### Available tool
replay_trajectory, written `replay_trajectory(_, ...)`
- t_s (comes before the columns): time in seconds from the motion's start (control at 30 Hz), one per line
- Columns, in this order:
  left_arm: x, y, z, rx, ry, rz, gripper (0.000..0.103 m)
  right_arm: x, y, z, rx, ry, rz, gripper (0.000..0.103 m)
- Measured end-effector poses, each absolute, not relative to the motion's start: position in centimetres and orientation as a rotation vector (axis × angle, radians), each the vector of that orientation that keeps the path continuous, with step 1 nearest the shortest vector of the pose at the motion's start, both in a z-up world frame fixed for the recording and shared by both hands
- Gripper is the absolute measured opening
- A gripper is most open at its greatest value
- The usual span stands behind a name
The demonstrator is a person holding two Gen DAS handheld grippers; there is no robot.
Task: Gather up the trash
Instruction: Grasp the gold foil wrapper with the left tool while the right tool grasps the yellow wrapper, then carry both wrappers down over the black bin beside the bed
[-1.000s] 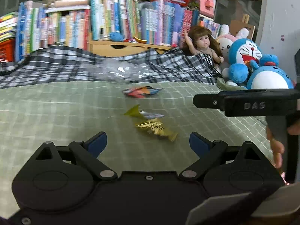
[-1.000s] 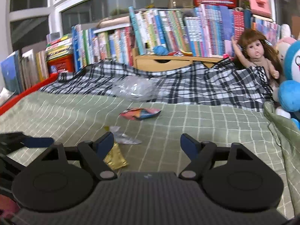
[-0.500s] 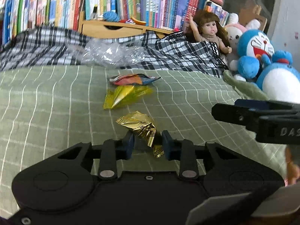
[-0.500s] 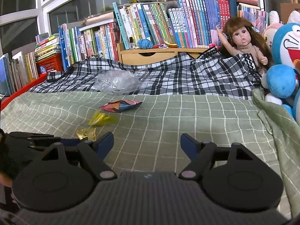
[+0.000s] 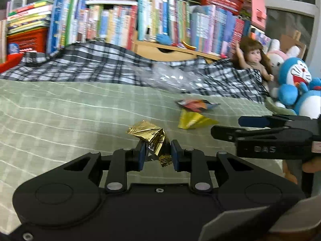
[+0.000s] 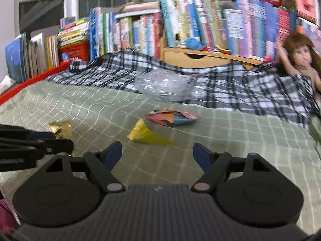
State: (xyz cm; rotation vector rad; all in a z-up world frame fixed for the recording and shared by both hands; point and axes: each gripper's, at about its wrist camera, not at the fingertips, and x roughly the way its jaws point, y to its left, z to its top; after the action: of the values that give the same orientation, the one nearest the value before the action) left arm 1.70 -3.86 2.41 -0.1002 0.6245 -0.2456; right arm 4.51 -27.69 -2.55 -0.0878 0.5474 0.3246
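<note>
Left tool (image 5: pixel 156 154) clamped on crumpled gold wrapper (image 5: pixel 149 135), jaws wide a second ago, wrapper then loose on green checked bed cover (image 5: pixel 60 116). Right tool (image 6: pixel 157 154) spread wide, empty; yellow wrapper (image 6: pixel 144 134) at 12 o'clock, unobstructed. Colourful wrapper (image 6: pixel 171 117) and clear plastic bag (image 6: pixel 160 85) beyond, doll (image 6: pixel 301 58) at 2 o'clock

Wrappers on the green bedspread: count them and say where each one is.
3. The gold foil wrapper is pinched in the left tongs; the yellow wrapper lies mid-bed; the multicoloured wrapper lies just beyond it. Others may be hidden.
</note>
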Motion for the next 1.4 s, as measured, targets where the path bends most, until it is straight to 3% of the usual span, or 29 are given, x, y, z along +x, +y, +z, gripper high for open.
replay_trajectory(0.23, 0.8, -0.5, 3.1, -0.084, 0.609, -0.193, 0.025, 7.5, -24.4, -3.7, -0.139, 0.595, 0.328, 0.081)
replay_trajectory(0.3, 0.7, 0.1, 3.2, -0.087, 0.605, -0.185, 0.025, 8.2, -23.9, -4.2, -0.141, 0.625, 0.329, 0.072)
replay_trajectory(0.37, 0.5, 0.7, 3.3, -0.092, 0.601, -0.182, 0.025, 8.4, -23.6, -4.6, -0.140, 0.643, 0.337, 0.054)
replay_trajectory(0.5, 0.0, 1.2, 3.4, -0.094, 0.594, -0.187, 0.025, 7.9, -23.3, -4.6, -0.142, 0.630, 0.352, 0.030)
replay_trajectory(0.73, -1.0, 1.6, 3.6, -0.111, 0.584, -0.193, 0.025, 6.5, -23.9, -4.0, -0.124, 0.592, 0.342, 0.021)
replay_trajectory(1.4, -9.5, 0.6, 3.5, -0.115, 0.599, -0.218, 0.025, -4.4, -24.8, -2.5, -0.091, 0.529, 0.459, 0.020)
